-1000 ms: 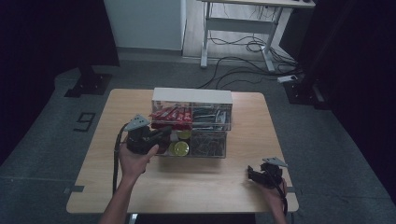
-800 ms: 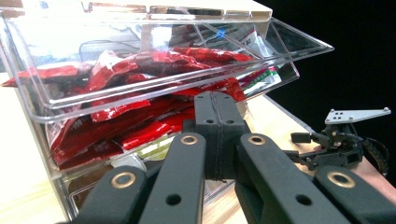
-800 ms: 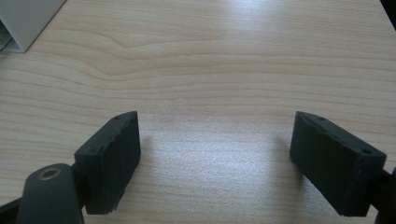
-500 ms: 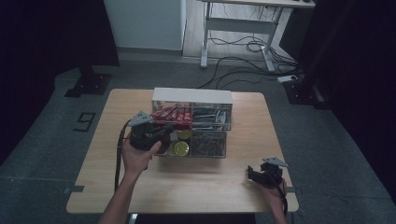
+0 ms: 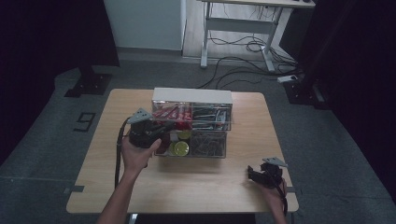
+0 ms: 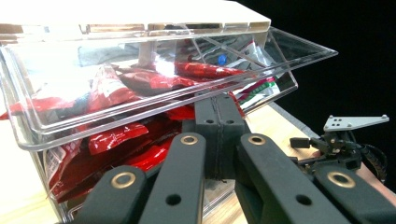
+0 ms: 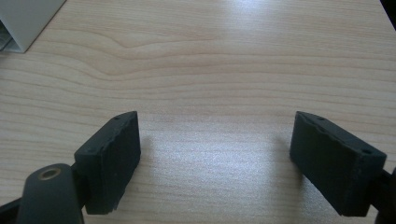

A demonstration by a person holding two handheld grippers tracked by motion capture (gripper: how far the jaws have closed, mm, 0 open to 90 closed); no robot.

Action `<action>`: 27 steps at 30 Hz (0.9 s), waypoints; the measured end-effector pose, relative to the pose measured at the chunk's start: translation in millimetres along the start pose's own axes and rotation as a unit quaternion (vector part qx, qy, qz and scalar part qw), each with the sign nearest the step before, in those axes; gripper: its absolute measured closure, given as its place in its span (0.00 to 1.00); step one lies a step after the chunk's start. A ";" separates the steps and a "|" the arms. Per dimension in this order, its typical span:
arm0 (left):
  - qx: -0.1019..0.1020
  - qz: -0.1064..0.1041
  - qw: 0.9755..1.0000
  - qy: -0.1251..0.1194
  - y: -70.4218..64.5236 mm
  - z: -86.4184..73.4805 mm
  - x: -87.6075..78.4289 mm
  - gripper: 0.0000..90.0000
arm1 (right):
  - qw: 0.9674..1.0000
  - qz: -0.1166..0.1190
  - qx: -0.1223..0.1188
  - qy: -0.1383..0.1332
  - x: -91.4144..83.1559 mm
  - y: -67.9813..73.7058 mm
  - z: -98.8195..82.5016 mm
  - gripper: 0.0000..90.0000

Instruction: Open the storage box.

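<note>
A clear plastic organizer (image 5: pixel 205 99) with a white top stands mid-table. Its upper left compartment holds red packets (image 5: pixel 170 113), seen close up through a tilted clear flap (image 6: pixel 154 88) as red packets (image 6: pixel 116 135). My left gripper (image 5: pixel 163 133) is at the box's left front with its jaws shut; the left gripper (image 6: pixel 219 116) has its tips just under the flap's edge, against the red packets. I cannot tell whether anything thin is pinched. My right gripper (image 5: pixel 254 173) rests near the table's front right corner. In its own view the right gripper (image 7: pixel 215 154) is open over bare wood.
The organizer's lower compartments hold yellow-green round items (image 5: pixel 180 148) and dark metal pieces (image 5: pixel 208 142). The wooden table (image 5: pixel 196 186) has free room in front of the box. A white desk frame and cables (image 5: pixel 233 46) lie on the floor beyond.
My left gripper has edged slightly toward the box. The right gripper has not moved.
</note>
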State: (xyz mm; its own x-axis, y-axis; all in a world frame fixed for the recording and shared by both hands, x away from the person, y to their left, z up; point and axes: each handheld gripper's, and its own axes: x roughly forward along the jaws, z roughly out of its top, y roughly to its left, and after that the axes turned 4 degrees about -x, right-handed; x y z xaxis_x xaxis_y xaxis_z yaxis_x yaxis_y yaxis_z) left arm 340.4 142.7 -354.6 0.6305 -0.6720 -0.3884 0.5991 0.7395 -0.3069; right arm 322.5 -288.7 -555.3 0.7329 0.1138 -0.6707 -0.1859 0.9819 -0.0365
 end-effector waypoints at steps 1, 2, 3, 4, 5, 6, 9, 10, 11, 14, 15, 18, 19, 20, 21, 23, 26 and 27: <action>0.000 0.000 1.000 -0.001 -0.2 1.0 -0.2 1.00 | 1.000 -0.001 -0.001 -0.001 0.1 0.0 0.0 0.18; 0.000 0.000 1.000 -0.001 -0.3 1.7 0.0 1.00 | 1.000 0.000 0.000 0.000 0.0 0.0 0.0 0.18; 0.001 0.001 1.000 -0.001 -0.5 2.8 0.0 1.00 | 1.000 0.000 0.000 0.000 0.0 0.0 0.0 0.18; 0.001 0.001 1.000 -0.001 -0.7 4.0 -0.1 1.00 | 1.000 0.000 0.000 0.000 0.0 0.0 0.0 0.18; 0.001 0.000 1.000 -0.001 -0.9 5.6 -0.3 1.00 | 1.000 0.000 0.000 0.000 -0.1 0.0 0.0 0.18; 0.001 0.000 1.000 -0.001 -1.0 6.6 -0.5 1.00 | 1.000 -0.001 0.001 -0.001 0.0 0.1 0.0 0.18; 0.001 -0.001 1.000 -0.003 -1.3 9.7 -1.3 1.00 | 1.000 -0.001 0.001 0.000 -0.1 0.0 0.0 0.18; 0.002 -0.001 1.000 -0.004 -1.1 11.3 -1.8 1.00 | 1.000 -0.001 0.001 0.000 -0.1 0.0 0.0 0.18; -0.001 -0.001 1.000 -0.008 -1.0 14.1 -2.3 1.00 | 1.000 -0.001 0.001 0.000 -0.1 0.0 0.0 0.18; -0.001 -0.003 1.000 -0.013 0.0 19.5 -3.8 1.00 | 1.000 -0.001 0.000 0.000 -0.1 -0.1 0.0 0.19; -0.001 -0.004 1.000 -0.014 -0.1 20.6 -4.1 1.00 | 1.000 -0.001 0.000 0.000 -0.1 -0.1 0.0 0.19; -0.001 -0.004 1.000 -0.019 0.0 24.7 -4.5 1.00 | 1.000 -0.001 0.000 0.000 -0.2 -0.1 0.0 0.19; -0.002 -0.005 1.000 -0.020 0.3 25.9 -4.4 1.00 | 1.000 -0.001 0.000 0.000 -0.1 -0.1 0.0 0.19; -0.001 -0.005 1.000 -0.019 0.9 27.2 -4.1 1.00 | 1.000 -0.001 0.001 -0.001 -0.1 -0.1 -0.1 0.19; -0.001 -0.004 1.000 -0.019 1.4 28.0 -3.8 1.00 | 1.000 -0.001 0.001 -0.001 -0.1 -0.1 -0.1 0.19; -0.003 -0.003 1.000 -0.020 2.4 29.3 -3.3 1.00 | 1.000 -0.001 0.001 -0.001 -0.1 -0.2 -0.1 0.19; -0.004 -0.003 1.000 -0.021 3.6 30.0 -3.0 1.00 | 1.000 -0.001 0.001 -0.001 -0.2 -0.2 -0.1 0.19; -0.004 -0.002 1.000 -0.020 4.1 30.3 -3.2 1.00 | 1.000 -0.001 0.001 -0.001 -0.2 -0.2 -0.1 0.19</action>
State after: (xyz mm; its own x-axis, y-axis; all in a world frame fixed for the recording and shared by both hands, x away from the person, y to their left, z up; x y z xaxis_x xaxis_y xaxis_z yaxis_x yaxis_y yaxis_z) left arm 355.7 146.7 -328.3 0.6482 -0.6754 -0.3516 0.5973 0.7374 -0.3152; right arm 322.4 -288.9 -555.3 0.7347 0.1116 -0.6692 -0.1824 0.9826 -0.0364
